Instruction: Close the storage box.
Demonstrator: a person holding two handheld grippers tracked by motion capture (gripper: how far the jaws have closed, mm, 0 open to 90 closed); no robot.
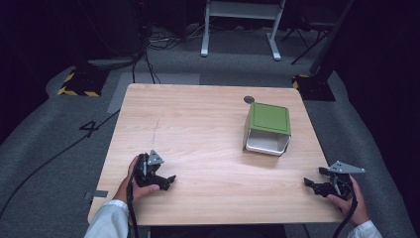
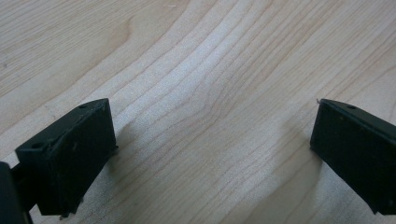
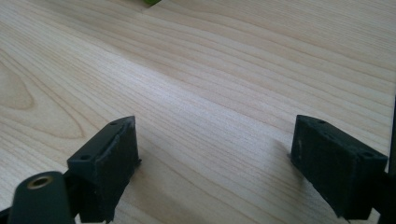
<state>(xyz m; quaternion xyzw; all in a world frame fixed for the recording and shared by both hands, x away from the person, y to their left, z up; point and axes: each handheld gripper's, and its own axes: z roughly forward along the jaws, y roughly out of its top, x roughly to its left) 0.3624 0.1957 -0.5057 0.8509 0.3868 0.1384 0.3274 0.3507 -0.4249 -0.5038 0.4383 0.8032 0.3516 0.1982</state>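
Observation:
A white box with a green lid (image 1: 267,129) stands on the right half of the wooden table (image 1: 198,114), its open white side facing the front edge. A sliver of its green lid (image 3: 150,2) peeks in at the top of the right gripper view. My left gripper (image 1: 168,181) rests low at the front left, held by a hand, jaws pointing right. Over bare wood, my left gripper (image 2: 212,140) is open with nothing between the jaws. My right gripper (image 1: 310,183) sits at the front right corner, jaws pointing left. Its jaws stand wide apart, so my right gripper (image 3: 215,149) is open and holds nothing.
A small dark round disc (image 1: 249,99) lies on the table just behind the box. Beyond the table are grey carpet, cables, a white desk frame (image 1: 240,25) and yellow-black striped bases (image 1: 79,84).

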